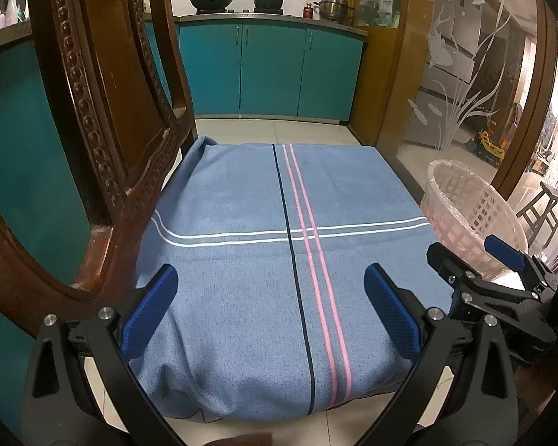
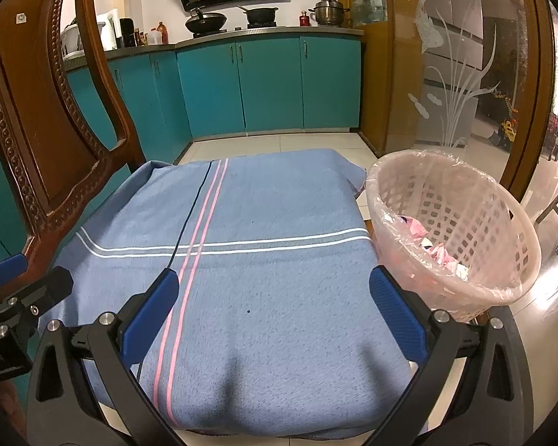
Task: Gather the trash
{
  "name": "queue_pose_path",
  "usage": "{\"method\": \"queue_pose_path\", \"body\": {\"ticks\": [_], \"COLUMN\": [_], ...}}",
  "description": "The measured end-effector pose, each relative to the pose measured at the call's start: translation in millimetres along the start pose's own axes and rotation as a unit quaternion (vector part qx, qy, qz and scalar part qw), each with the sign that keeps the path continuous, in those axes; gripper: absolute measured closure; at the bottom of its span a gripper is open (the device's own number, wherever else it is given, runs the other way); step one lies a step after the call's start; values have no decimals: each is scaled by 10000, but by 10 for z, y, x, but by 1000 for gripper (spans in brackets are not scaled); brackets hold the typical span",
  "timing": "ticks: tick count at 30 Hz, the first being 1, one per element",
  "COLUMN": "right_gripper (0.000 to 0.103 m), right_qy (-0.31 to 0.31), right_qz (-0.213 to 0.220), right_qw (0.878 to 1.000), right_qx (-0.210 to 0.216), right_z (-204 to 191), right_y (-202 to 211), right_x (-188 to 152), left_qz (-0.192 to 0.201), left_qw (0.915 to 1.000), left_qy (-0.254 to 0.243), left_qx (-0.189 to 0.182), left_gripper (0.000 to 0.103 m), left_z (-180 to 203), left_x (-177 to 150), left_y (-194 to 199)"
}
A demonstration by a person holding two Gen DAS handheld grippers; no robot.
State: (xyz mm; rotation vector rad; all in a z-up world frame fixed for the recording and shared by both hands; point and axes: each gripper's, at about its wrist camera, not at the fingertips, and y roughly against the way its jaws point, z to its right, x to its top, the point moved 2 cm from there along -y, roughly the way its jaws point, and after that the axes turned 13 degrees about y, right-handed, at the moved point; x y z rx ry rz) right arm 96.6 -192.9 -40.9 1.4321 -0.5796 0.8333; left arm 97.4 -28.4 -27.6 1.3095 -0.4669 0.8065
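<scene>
Cloth (image 2: 241, 260) first: blue, striped, spread over a low surface, with no loose trash on it that I can see. Off the cloth's right edge sits the basket (image 2: 461, 260), lined with a clear bag, crumpled pink and white trash (image 2: 441, 251) already inside. My right gripper (image 2: 269, 299) hangs over the cloth's near end, jaws wide and empty, just beside the basket; my left gripper (image 1: 269, 297), equally wide and empty, is farther from it. I judge collecting nearly done. Partial lettering on the left gripper's body is unreadable.
</scene>
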Motion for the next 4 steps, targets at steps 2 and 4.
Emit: {"method": "queue_pose_path", "body": {"ticks": [2,4], "right_gripper": [3,3], "right_qy": [16,34], "right_qz": [-4,-12], "right_qw": [10000,10000], "right_qx": [2,10], "right_z": [-12,-29], "right_y": [4,9], "right_x": [-13,-23], "left_qz": [11,20], "left_qw": [10000,10000], "left_qy": [-8,-20], "left_qx": [-1,-13], "left_gripper": [3,3], "left_z": [-1,4], "left_x": [5,7], "left_y": [4,8]}}
